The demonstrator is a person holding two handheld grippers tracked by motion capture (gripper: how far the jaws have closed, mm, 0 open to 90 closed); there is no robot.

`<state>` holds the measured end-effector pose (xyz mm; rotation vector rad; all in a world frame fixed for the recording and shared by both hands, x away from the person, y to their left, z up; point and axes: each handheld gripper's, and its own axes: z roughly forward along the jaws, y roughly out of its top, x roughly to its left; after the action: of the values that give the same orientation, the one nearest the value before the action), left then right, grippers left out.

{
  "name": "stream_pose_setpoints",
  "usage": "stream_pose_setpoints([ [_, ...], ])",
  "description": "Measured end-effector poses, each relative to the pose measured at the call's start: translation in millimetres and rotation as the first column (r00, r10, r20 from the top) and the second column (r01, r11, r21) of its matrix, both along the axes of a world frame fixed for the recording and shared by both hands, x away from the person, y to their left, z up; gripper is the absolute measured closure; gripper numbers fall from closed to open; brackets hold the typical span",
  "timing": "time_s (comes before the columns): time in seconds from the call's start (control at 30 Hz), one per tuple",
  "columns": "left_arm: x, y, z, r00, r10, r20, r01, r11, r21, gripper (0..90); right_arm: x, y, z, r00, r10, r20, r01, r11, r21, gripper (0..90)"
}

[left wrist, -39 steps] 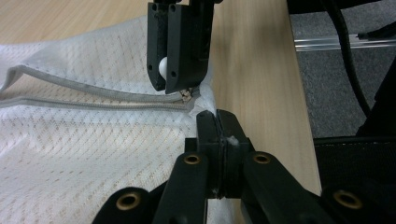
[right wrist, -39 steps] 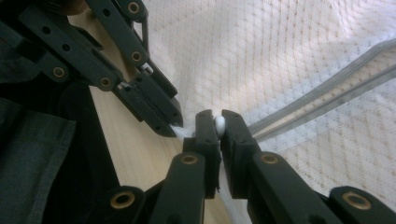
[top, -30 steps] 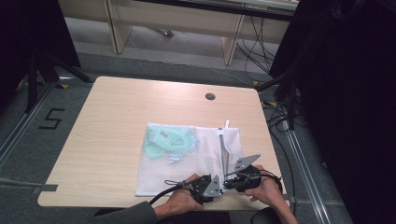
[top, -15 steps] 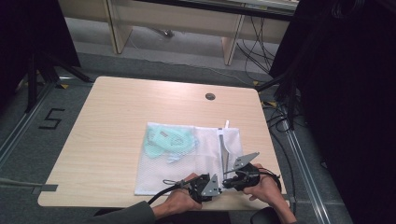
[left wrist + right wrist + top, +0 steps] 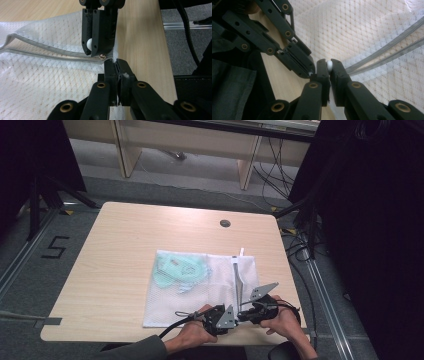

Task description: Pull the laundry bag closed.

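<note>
A white mesh bag [image 5: 200, 290] is lying flat on the desk [image 5: 125, 250], toward its near right part, with a mint-green item [image 5: 177, 270] showing through the mesh at the bag's far left. The bag's grey zipper [image 5: 238, 282] is running along its right side, from the far edge toward the near right corner.

Both hand-held grippers are meeting at that near right corner of the bag. The left hand-held gripper [image 5: 116, 65] is sitting clenched on the bag's mesh edge right at the zipper's end, its jaws pressed together with white fabric pinched between them. The right hand-held gripper [image 5: 329, 65] is sitting just beside it, tips almost touching, clenched on the white zipper pull [image 5: 329, 65], which is showing as a small round white knob between its jaws. In the left gripper view the same pull [image 5: 88, 44] is peeking out from the side of the right gripper's jaws.

From the pull, the two zipper tapes [image 5: 387, 53] are spreading apart across the bag, so the zipper is standing open along that stretch.

In the high view the person's hands [image 5: 192, 335] are resting at the desk's near edge, close together, just at the bag's corner.
</note>
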<state>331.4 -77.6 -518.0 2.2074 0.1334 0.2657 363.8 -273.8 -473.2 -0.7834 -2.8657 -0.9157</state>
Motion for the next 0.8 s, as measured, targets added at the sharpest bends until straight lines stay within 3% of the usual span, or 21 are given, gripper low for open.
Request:
stream_pose_setpoints([
  [0.07, -0.5, 0.7, 0.3, 0.9999, 0.002, -0.015, -0.002, 1.0, -0.006, 87.7, 0.2, -0.1, 0.3, 1.0, 0.0, 0.003, 0.0, 1.0, -0.001, 86.4],
  [0.13, -0.6, 1.1, 0.3, 0.9998, 0.003, -0.017, -0.004, 1.0, -0.007, 88.1, 2.4, 0.6, -1.0, 0.9991, 0.034, 0.025, -0.034, 0.999, 0.001, 86.4],
  [0.17, -0.7, 1.3, 0.5, 0.9998, 0.001, -0.021, -0.001, 0.9999, -0.01, 88.2, -0.5, 1.4, -0.5, 1.0, 0.001, -0.001, -0.001, 1.0, -0.009, 86.4],
  [0.23, -0.1, 1.6, 1.6, 0.9996, 0.003, -0.029, -0.004, 0.9999, -0.017, 88.5, -0.2, 1.9, -1.0, 0.9999, 0.004, 0.012, -0.004, 1.0, -0.017, 86.4],
  [0.37, -0.5, 3.2, 2.5, 0.9961, 0.018, -0.086, -0.021, 0.9993, -0.032, 89.2, 3.0, 3.5, -2.5, 0.9981, 0.042, 0.045, -0.041, 0.999, -0.034, 86.4],
  [0.43, -1.2, 3.0, 2.8, 0.9963, 0.016, -0.085, -0.019, 0.9992, -0.036, 89.5, 2.0, 2.2, -2.5, 0.9998, 0.016, 0.014, -0.016, 0.999, -0.028, 86.4],
  [0.57, -1.9, 3.1, 4.1, 0.9964, 0.005, -0.085, -0.008, 0.9996, -0.028, 89.6, 7.4, 3.4, -5.5, 0.998, 0.041, 0.048, -0.039, 0.998, -0.045, 86.4],
  [0.63, -2.3, 3.8, 3.6, 0.9964, 0.002, -0.085, -0.004, 0.9998, -0.021, 89.6, 7.9, 4.9, -5.6, 0.9989, 0.036, 0.03, -0.034, 0.998, -0.045, 86.4],
  [0.73, -3.5, 4.1, 2.0, 0.9939, 0.011, -0.11, -0.015, 0.9991, -0.039, 89.7, 10.0, 8.1, -5.4, 0.9985, 0.035, 0.043, -0.033, 0.998, -0.052, 86.4],
  [0.8, -3.1, 4.7, 4.4, 0.9941, -0.005, -0.108, 0.003, 0.9998, -0.022, 89.7, 12.9, 7.9, -6.7, 0.9983, 0.032, 0.05, -0.029, 0.997, -0.065, 86.4],
])
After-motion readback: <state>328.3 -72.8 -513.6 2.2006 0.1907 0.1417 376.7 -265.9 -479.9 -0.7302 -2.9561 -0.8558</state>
